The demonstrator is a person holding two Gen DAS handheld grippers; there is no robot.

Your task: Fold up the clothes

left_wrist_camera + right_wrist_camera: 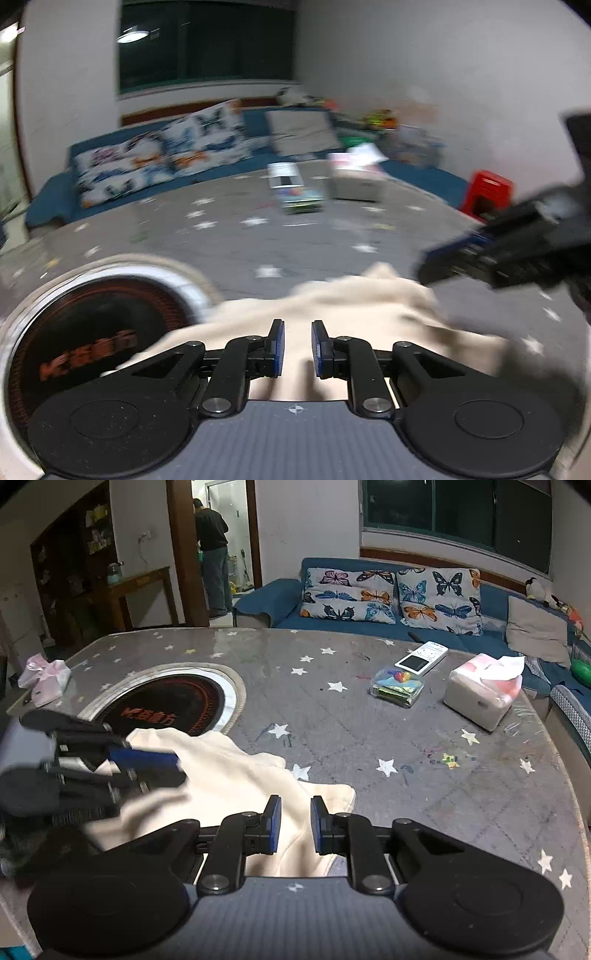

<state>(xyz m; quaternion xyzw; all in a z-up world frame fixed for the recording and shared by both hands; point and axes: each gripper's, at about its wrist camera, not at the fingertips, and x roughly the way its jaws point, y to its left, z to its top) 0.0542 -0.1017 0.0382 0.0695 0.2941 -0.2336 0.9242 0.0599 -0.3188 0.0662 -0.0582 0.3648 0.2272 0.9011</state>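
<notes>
A cream cloth (229, 771) lies crumpled on the grey star-patterned table (369, 720), and part of it covers the edge of a round black cooker plate (166, 701). My right gripper (295, 801) is over the cloth's near right part. Its blue pads stand close together with a fold of cloth filling the narrow gap. My left gripper (297, 325) holds the cream cloth (351, 306) the same way at its left part. The left gripper (173, 760) shows blurred in the right wrist view. The right gripper (428, 266) shows blurred in the left wrist view.
A tissue box (480, 698), a white remote (421, 659) and a clear plastic box (397, 688) sit at the table's far right. A pink bag (44, 679) lies at the far left edge. A blue sofa (280, 587) runs behind. A person (212, 554) stands in the doorway.
</notes>
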